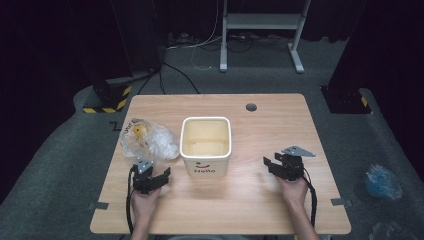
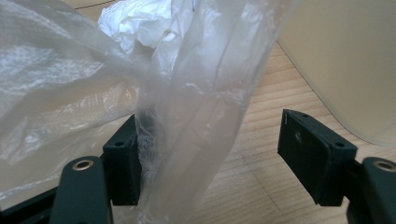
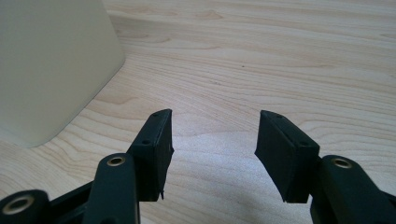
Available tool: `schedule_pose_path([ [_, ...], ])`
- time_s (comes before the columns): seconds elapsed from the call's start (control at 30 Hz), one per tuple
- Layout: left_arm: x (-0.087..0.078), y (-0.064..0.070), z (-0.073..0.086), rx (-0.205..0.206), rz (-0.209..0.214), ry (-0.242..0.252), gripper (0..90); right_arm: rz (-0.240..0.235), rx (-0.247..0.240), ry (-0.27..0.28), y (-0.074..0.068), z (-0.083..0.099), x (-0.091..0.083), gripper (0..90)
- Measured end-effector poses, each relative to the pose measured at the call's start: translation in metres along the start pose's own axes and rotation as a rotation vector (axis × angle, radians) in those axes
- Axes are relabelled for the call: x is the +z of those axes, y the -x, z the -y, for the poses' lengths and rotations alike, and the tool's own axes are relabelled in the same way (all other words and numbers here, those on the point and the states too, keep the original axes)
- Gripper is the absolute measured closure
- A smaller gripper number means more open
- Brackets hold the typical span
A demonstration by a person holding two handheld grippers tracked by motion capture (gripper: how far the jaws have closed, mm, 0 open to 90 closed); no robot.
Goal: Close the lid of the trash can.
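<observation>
One crumpled clear plastic bag (image 1: 148, 141) lies on the desk (image 1: 260, 200) just left of the single cream bin (image 1: 205, 145), a yellow patch showing through it. The left tool (image 1: 161, 176), jaws apart, sits at the bag's near edge with film draped between the jaws. Closing now may pinch only a thin fold, which could slip or tear. Right of the bin, the right tool (image 1: 270, 165) rests with jaws apart, holding nothing.

The surface (image 1: 260, 200) is a light wooden top with a round hole (image 1: 251, 107) near its far edge. A cream bin (image 1: 205, 146) stands at its middle, and a crumpled clear bag (image 1: 148, 140) lies just left of it.
</observation>
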State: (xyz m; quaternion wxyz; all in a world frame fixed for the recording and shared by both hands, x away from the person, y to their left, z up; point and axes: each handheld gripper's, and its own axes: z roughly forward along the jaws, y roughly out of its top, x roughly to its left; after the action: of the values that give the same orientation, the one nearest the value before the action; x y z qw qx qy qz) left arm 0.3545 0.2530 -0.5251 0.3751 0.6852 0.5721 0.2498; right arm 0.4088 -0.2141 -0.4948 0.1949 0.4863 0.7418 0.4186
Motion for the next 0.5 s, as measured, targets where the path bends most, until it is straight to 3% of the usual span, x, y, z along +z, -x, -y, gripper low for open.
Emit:
schedule_pose_path([
  [0.5, 0.0, 0.0, 0.0, -0.001, -0.001, 0.001, 28.9, 0.025, -0.021, -0.069, 0.001, 0.008, 0.024, 45.6],
])
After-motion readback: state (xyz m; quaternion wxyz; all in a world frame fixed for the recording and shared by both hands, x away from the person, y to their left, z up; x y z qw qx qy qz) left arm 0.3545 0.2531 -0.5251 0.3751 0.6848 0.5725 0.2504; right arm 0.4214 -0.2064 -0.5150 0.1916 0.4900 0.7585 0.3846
